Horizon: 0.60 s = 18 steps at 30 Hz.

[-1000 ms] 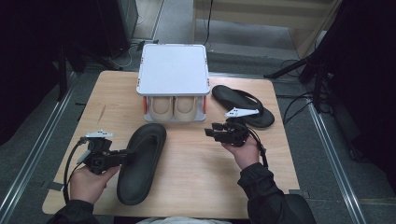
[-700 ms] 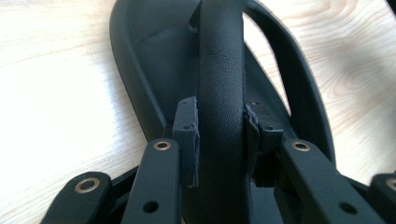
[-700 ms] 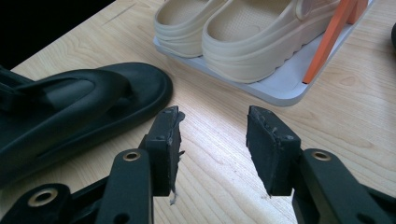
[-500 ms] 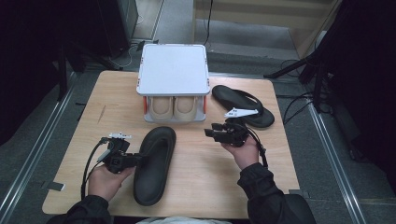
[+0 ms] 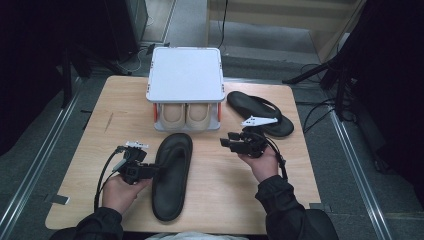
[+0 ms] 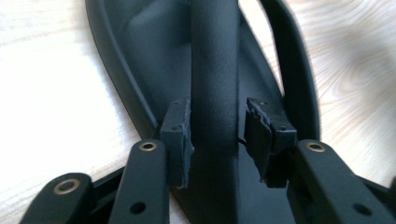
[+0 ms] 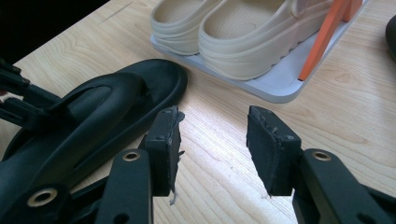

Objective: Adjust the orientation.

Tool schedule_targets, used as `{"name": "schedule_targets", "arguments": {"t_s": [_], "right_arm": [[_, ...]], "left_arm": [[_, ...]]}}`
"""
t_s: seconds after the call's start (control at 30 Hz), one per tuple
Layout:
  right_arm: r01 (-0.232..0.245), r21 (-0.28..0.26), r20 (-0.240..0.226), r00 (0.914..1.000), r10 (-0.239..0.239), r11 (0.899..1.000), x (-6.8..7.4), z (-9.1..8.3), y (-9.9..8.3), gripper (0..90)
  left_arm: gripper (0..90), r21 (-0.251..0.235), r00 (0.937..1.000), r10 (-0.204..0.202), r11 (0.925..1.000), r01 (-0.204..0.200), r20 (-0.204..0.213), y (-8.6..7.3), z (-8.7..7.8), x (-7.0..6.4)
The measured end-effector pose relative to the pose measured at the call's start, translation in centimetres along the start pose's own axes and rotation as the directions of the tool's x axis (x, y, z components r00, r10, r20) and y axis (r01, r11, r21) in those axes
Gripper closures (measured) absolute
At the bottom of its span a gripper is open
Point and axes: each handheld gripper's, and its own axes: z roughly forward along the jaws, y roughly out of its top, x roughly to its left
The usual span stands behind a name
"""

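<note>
Now black sandal's strap (image 6: 214, 70) between the left tool's (image 6: 217, 135) pads, clamped; right tool (image 7: 214, 147) apart.

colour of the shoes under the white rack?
Beige, a pair of clogs on the rack's lower shelf. Clearest in the right gripper view.

Left gripper view. The left gripper (image 6: 218, 135) straddled the strap (image 6: 215, 70) of a black sandal (image 6: 154, 51), one pad (image 6: 177, 135) against the strap's left side and the other just beside its right side. The sandal lay on a pale wooden table (image 6: 51, 93), its footbed running away from the camera.
</note>
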Motion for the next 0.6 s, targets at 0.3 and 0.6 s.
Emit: {"name": "schedule_targets", "arguments": {"t_s": [0.3,0.6], "right_arm": [[0.003,-0.006,0.016,0.9999,-0.003,1.0,-0.3,-0.4,0.0,54.8],[0.008,-0.031,0.045,0.9989,-0.007,0.999,-1.2,-1.5,0.0,63.9]], "left_arm": [[48.1,-0.033,0.9995,0.02,0.9992,-0.021,-0.023,0.3,-1.6,0.7],[43.2,-0.052,0.9986,0.037,0.9979,-0.039,-0.038,0.6,-2.2,1.5]]}}
